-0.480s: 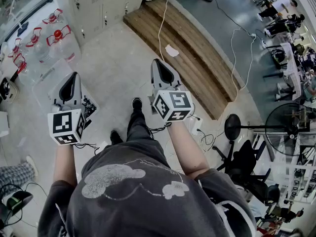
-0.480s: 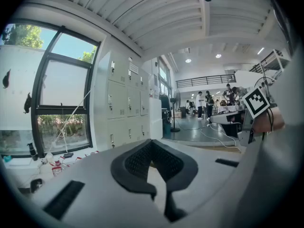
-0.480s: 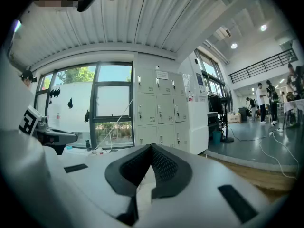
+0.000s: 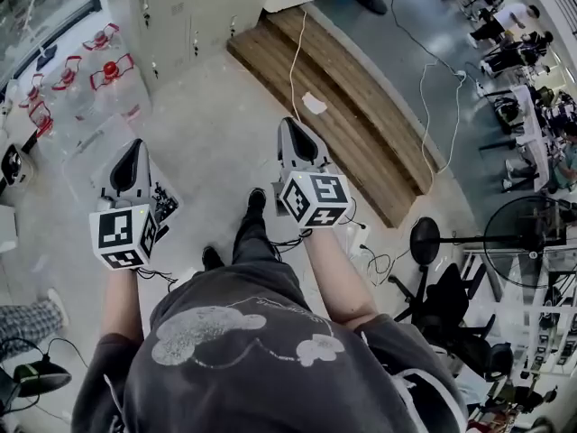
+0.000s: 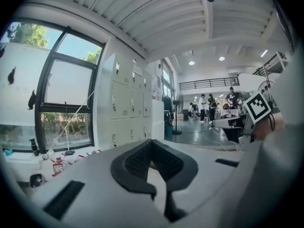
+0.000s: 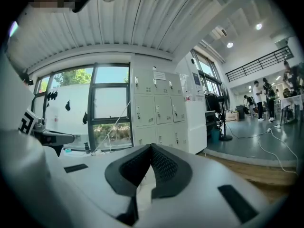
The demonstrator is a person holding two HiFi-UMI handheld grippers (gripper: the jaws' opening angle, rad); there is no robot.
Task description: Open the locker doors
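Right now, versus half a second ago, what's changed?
The person has edged a little toward the lockers: the paper scrap and wooden platform sit slightly lower in the head view. Nothing was gripped or released. The left gripper and right gripper remain shut, empty, held out ahead; the lockers stay closed.

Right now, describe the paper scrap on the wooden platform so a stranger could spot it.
Find the long wooden platform lying diagonally before the pale lockers. Toward its locker end, on the boards, lies the paper scrap: the only flat white patch on the brown wood.
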